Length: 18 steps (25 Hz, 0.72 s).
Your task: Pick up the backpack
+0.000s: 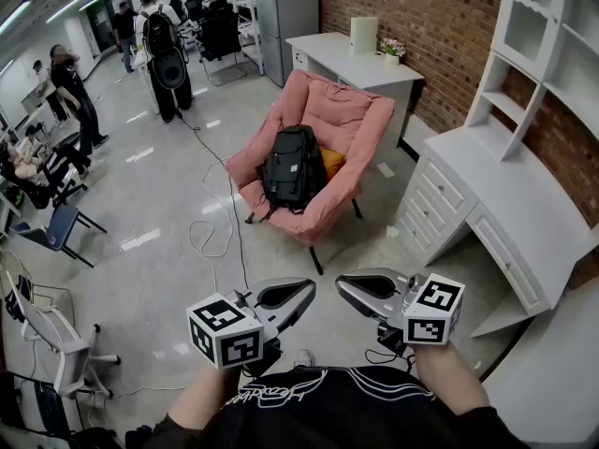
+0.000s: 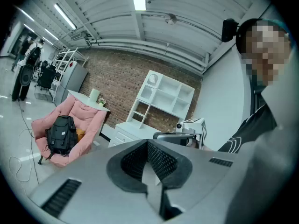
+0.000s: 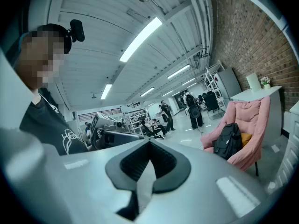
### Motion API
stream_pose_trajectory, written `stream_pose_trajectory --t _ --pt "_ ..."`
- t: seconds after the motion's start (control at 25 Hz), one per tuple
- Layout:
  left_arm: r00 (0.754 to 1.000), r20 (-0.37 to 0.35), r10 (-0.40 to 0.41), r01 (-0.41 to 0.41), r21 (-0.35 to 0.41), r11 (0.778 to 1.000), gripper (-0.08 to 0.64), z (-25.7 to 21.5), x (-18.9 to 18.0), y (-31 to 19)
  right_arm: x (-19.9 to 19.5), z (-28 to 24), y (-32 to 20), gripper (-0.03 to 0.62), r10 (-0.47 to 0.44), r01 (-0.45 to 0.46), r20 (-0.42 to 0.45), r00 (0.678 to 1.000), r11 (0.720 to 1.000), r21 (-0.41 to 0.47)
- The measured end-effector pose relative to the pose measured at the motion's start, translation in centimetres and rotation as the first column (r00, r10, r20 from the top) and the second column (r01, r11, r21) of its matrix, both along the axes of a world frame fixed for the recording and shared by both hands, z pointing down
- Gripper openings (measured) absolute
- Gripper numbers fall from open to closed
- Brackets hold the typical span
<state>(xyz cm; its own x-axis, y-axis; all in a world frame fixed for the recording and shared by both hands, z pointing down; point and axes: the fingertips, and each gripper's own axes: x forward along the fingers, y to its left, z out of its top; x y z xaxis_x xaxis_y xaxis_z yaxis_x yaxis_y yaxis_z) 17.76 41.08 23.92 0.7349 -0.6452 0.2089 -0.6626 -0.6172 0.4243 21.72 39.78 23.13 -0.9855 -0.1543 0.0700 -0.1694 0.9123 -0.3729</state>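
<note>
A black backpack (image 1: pixel 293 168) stands upright on the seat of a pink folding chair (image 1: pixel 314 140), an orange cushion behind it. It also shows small in the left gripper view, the backpack (image 2: pixel 60 133) at the left, and in the right gripper view, the backpack (image 3: pixel 228 141) at the right. Both grippers are held close to the person's body, far from the chair and pointed toward each other. The left gripper (image 1: pixel 309 289) is shut and empty. The right gripper (image 1: pixel 341 285) is shut and empty too.
A white desk with drawers (image 1: pixel 487 209) and shelves (image 1: pixel 552 54) lines the brick wall on the right. A white cabinet (image 1: pixel 360 68) stands behind the chair. Cables (image 1: pixel 213 237) trail over the floor left of the chair. Several people (image 1: pixel 80 96) and office chairs (image 1: pixel 56 227) are at the left.
</note>
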Motion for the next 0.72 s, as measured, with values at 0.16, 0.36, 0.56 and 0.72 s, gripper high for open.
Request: stream_pose_trajectory --t 0.16,0.36,0.56,0.72 --pt "1.0 -0.002 0.005 -0.005 -0.007 1.0 0.003 -0.1 -1.0 -1.1 -1.0 -0.2 -1.1 0.005 0.004 -0.004 0.004 1.0 1.0 -0.009" --pt "1.0 0.007 0.002 -0.002 -0.01 1.0 0.003 0.3 -2.5 -3.1 -2.4 -0.2 -3.1 0.005 0.008 -0.006 0.036 0.999 0.999 -0.053" --pt "1.0 0.016 -0.013 0.013 -0.005 1.0 0.003 0.5 -4.8 -5.2 -4.4 0.4 -5.4 0.005 0.036 -0.035 0.013 0.999 0.999 -0.039" --pt "1.0 0.006 -0.029 0.029 -0.01 1.0 0.003 0.3 -7.4 -7.0 -6.4 0.5 -7.1 0.005 0.036 -0.036 0.002 0.999 0.998 -0.045"
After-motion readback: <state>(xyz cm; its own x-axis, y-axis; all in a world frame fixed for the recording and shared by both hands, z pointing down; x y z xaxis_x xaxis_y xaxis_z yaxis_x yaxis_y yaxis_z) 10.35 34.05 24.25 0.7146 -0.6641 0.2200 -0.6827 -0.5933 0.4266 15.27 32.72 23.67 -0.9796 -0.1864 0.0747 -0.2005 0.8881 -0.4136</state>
